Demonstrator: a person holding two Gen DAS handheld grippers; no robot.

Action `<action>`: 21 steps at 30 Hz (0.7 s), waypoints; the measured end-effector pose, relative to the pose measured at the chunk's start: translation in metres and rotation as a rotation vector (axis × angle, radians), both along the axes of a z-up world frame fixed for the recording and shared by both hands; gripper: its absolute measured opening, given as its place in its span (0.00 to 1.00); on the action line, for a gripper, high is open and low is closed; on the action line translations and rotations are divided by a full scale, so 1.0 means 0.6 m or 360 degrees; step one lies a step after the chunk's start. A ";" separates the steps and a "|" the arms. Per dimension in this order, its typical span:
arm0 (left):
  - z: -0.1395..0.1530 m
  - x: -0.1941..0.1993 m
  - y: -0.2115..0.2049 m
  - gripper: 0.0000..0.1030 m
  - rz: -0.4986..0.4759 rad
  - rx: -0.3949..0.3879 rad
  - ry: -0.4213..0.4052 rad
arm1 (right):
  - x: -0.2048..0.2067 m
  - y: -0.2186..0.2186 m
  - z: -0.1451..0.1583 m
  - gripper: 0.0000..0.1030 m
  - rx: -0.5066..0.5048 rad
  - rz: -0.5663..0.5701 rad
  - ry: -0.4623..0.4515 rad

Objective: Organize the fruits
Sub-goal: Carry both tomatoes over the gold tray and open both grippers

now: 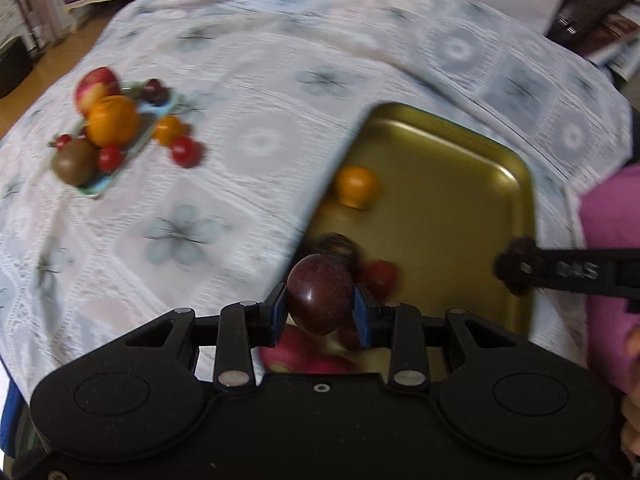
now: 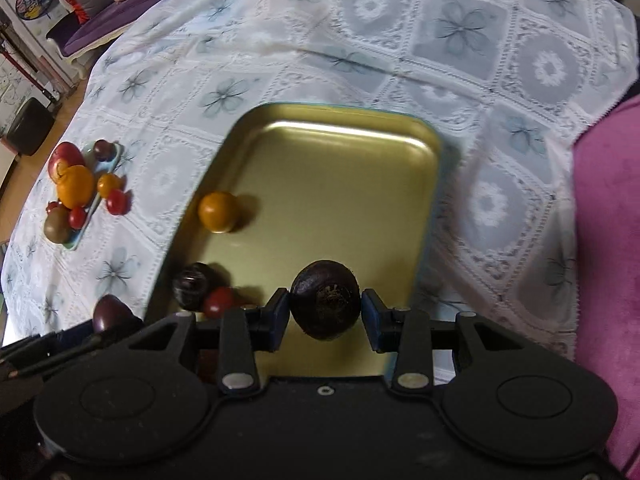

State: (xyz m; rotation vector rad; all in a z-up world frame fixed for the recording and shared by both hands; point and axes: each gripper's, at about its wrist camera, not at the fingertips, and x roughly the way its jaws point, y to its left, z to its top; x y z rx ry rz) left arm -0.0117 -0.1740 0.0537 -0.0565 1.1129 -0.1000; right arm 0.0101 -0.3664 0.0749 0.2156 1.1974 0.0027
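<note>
left tool [image 1: 320,314]: pinches a dark red plum [image 1: 320,294] between blue pads, over the near-left corner of the gold metal tray [image 1: 460,184].
right tool [image 2: 325,308]: pinches a dark brown round fruit [image 2: 325,300], over the tray's near edge.
tray contents: small orange citrus [image 2: 218,212], dark fruit [image 2: 191,284], red cherry tomato [image 2: 218,301].
remaining: fruit heap on light blue plate [image 1: 96,190], far left on the table.
risk: round fruits roll on slick metal; a high release knocks the cluster off the rim.
risk 2: tools close together, could collide.
</note>
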 end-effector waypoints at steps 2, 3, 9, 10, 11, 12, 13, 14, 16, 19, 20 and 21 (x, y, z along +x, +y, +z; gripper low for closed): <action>-0.003 -0.006 -0.028 0.42 -0.0026 0.0017 0.0020 | -0.008 -0.014 0.005 0.40 0.0011 -0.0003 -0.0021; -0.005 -0.009 -0.040 0.42 -0.0035 0.0028 0.0031 | -0.011 -0.020 0.007 0.40 0.0026 -0.0003 -0.0029; -0.031 -0.020 -0.091 0.42 -0.0088 0.0039 0.0142 | -0.020 -0.041 0.013 0.40 0.0086 0.0023 -0.0059; -0.036 -0.022 -0.097 0.42 -0.0088 0.0047 0.0159 | -0.022 -0.044 0.015 0.40 0.0090 0.0024 -0.0061; -0.040 -0.022 -0.101 0.42 -0.0090 0.0057 0.0173 | -0.022 -0.045 0.015 0.40 0.0099 0.0021 -0.0061; -0.044 -0.023 -0.105 0.42 -0.0091 0.0068 0.0186 | -0.022 -0.046 0.014 0.40 0.0110 0.0019 -0.0060; -0.046 -0.024 -0.109 0.42 -0.0091 0.0078 0.0197 | -0.021 -0.048 0.013 0.40 0.0120 0.0018 -0.0060; -0.050 -0.026 -0.111 0.42 -0.0089 0.0086 0.0207 | -0.019 -0.049 0.012 0.40 0.0124 0.0016 -0.0059; -0.056 -0.027 -0.115 0.42 -0.0079 0.0097 0.0226 | -0.019 -0.049 0.011 0.40 0.0117 0.0014 -0.0061; -0.064 -0.026 -0.118 0.43 -0.0066 0.0116 0.0246 | -0.019 -0.047 0.007 0.40 0.0088 0.0010 -0.0062; -0.065 -0.027 -0.118 0.43 -0.0062 0.0124 0.0246 | -0.018 -0.047 0.005 0.40 0.0082 0.0008 -0.0060; -0.065 -0.028 -0.118 0.43 -0.0056 0.0132 0.0241 | -0.017 -0.047 0.003 0.40 0.0076 0.0007 -0.0055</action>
